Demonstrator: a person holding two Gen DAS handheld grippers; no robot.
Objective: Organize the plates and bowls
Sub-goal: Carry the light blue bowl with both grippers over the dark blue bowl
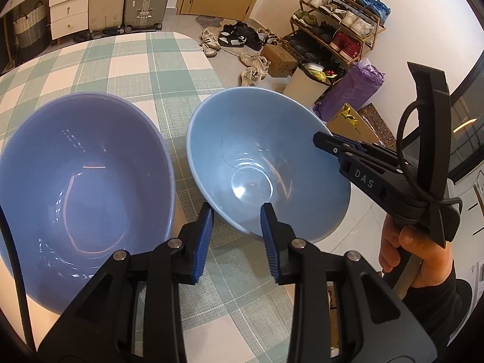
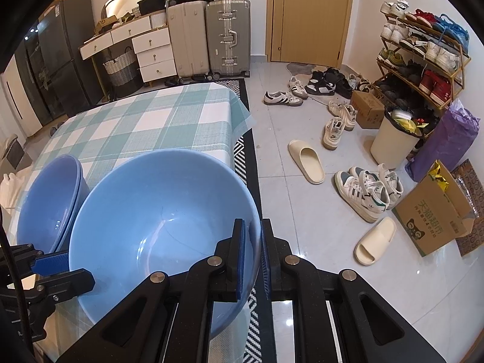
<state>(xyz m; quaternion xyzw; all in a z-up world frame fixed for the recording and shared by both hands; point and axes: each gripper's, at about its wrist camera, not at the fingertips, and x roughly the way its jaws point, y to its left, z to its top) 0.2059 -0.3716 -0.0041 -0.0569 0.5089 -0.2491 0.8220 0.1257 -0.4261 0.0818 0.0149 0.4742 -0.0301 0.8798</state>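
Three blue bowls are sitting on the checked tablecloth (image 2: 145, 115): one light blue bowl (image 2: 163, 211) and, just left of it, a stack of two darker bowls (image 2: 50, 199). Two grippers are working beside them.

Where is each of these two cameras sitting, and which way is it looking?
Left wrist view: on the left gripper, looking down at the periwinkle bowl and the light blue bowl on the checked tablecloth; the person's hand shows.
Right wrist view: on the right gripper, clamped on the light blue bowl's rim, facing the door.
Shared: both bowls, tablecloth, shoe rack, each other's gripper.
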